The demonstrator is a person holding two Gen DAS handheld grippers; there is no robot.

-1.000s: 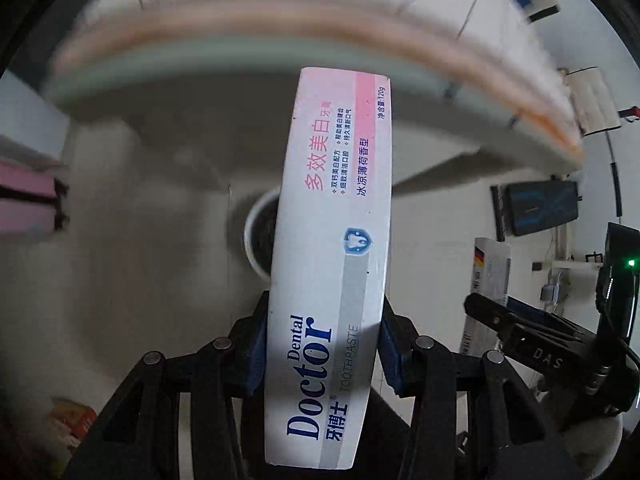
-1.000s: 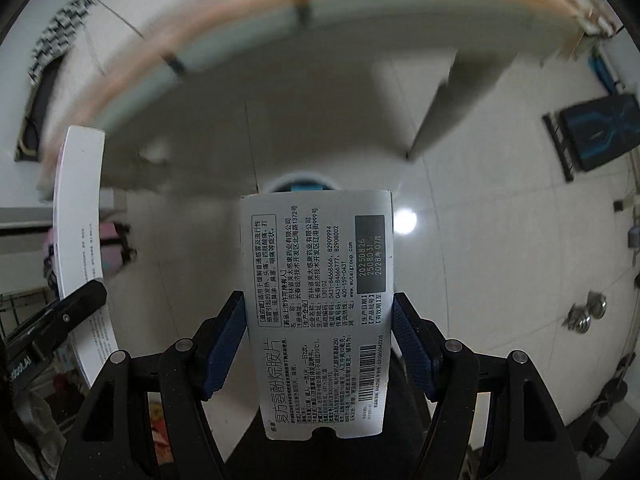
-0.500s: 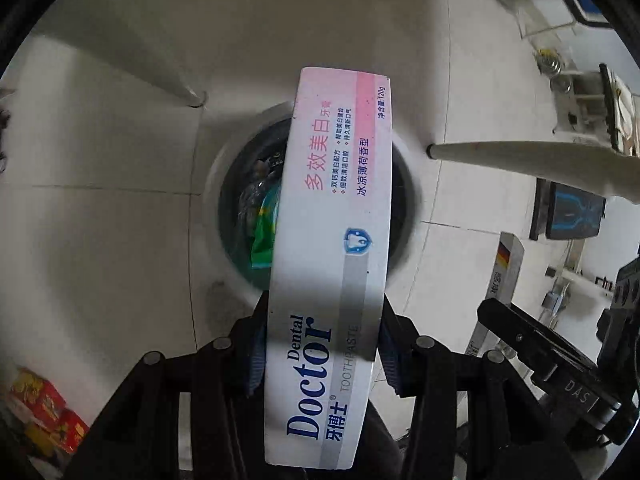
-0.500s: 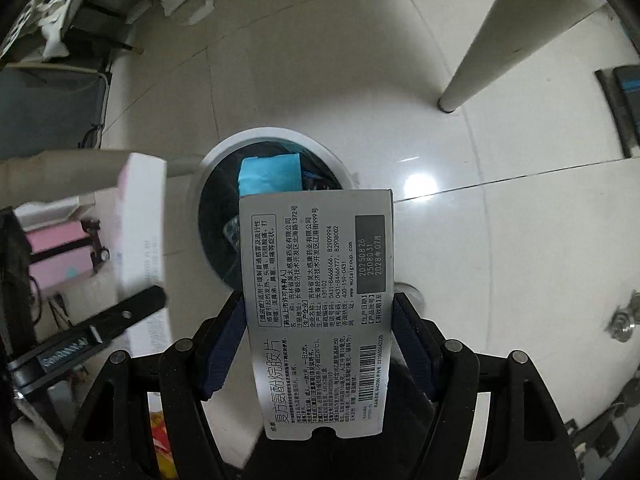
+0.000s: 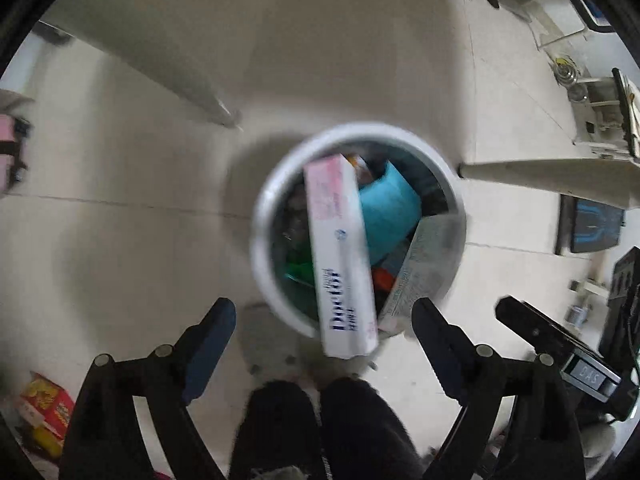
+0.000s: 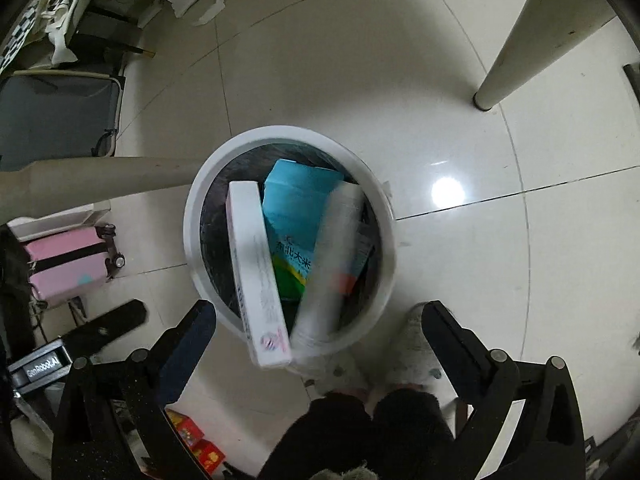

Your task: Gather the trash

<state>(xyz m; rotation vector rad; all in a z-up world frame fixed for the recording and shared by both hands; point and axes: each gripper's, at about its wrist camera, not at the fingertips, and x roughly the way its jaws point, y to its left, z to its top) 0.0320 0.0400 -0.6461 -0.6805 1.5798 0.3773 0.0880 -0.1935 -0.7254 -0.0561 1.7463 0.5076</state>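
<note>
Two boxes over one bin.

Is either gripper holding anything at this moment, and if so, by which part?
Nothing is held. The left gripper and right gripper are both open above the bin; the toothpaste box and medicine box are loose, blurred, at its mouth.

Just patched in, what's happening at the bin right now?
Both grippers hang open over the white trash bin. The left gripper and right gripper hold nothing. The toothpaste box and the grey medicine box, both blurred, lie at the bin's mouth beside a blue carton.
</note>
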